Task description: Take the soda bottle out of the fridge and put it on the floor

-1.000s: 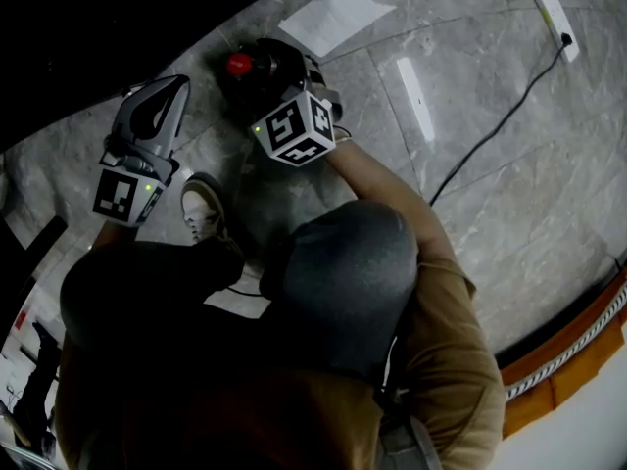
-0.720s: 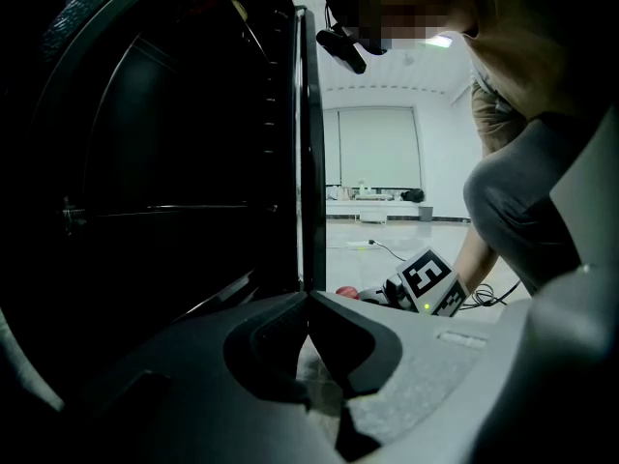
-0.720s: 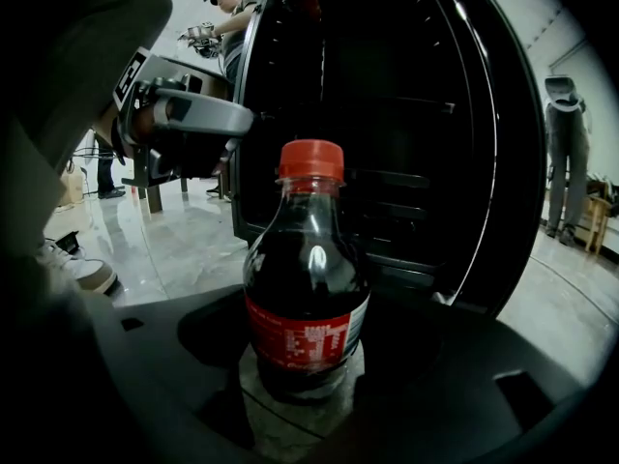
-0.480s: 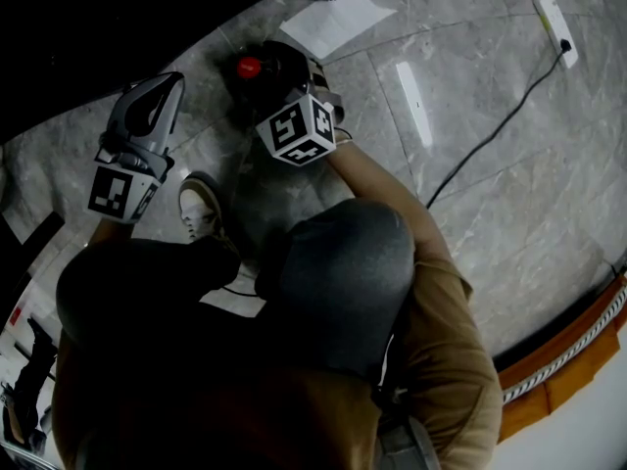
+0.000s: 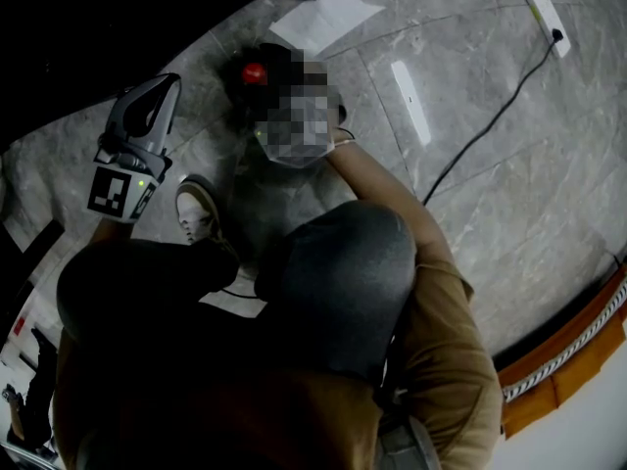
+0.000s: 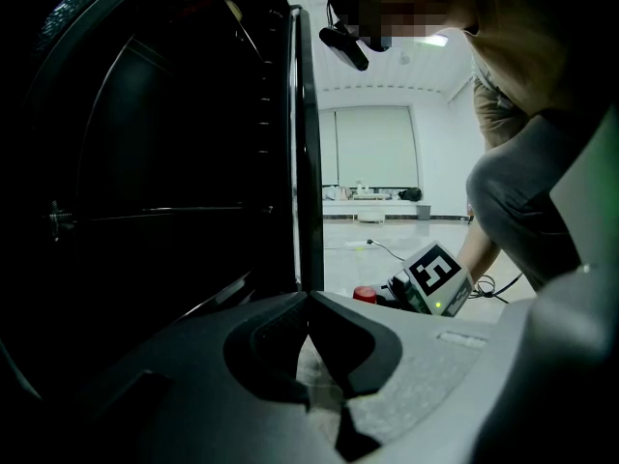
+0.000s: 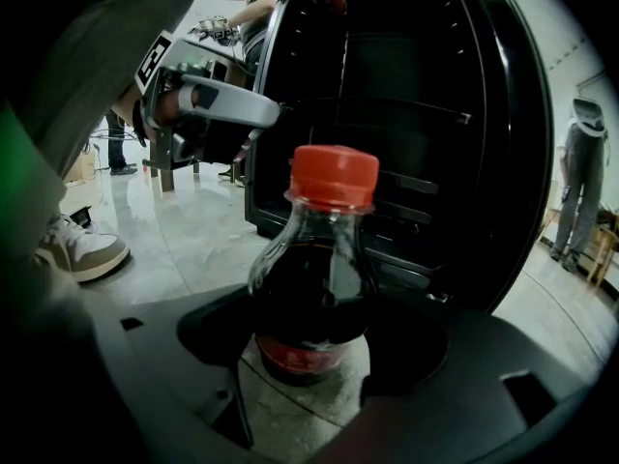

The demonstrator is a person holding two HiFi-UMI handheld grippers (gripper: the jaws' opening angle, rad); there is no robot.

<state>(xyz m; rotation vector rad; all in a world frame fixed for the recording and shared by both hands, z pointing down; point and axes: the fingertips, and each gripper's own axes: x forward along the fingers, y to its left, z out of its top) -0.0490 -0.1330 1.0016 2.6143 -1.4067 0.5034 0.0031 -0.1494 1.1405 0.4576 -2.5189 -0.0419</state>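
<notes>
The soda bottle (image 7: pixel 314 278) has dark cola, a red cap and a red label. It stands upright between the jaws of my right gripper (image 7: pixel 314 356), which is shut on its lower body just above the marble floor. From the head view I see its red cap (image 5: pixel 255 71) beside the right gripper (image 5: pixel 279 88), in front of the black fridge (image 7: pixel 416 143), whose door is open. My left gripper (image 5: pixel 164 86) hovers to the left with its jaws closed on nothing (image 6: pixel 309 298). The left gripper view also catches the red cap (image 6: pixel 365 295) and the fridge's door edge (image 6: pixel 305 162).
The person's shoe (image 5: pixel 201 209) rests on the floor between the grippers. A white sheet (image 5: pixel 328 13) lies beyond the bottle. A power strip (image 5: pixel 542 8) and its black cable (image 5: pixel 490 125) run across the right. Other people (image 7: pixel 580 182) stand further back.
In the head view, the red cap and right gripper have shifted slightly rightward and nearer the person. The left gripper has stayed almost still.
</notes>
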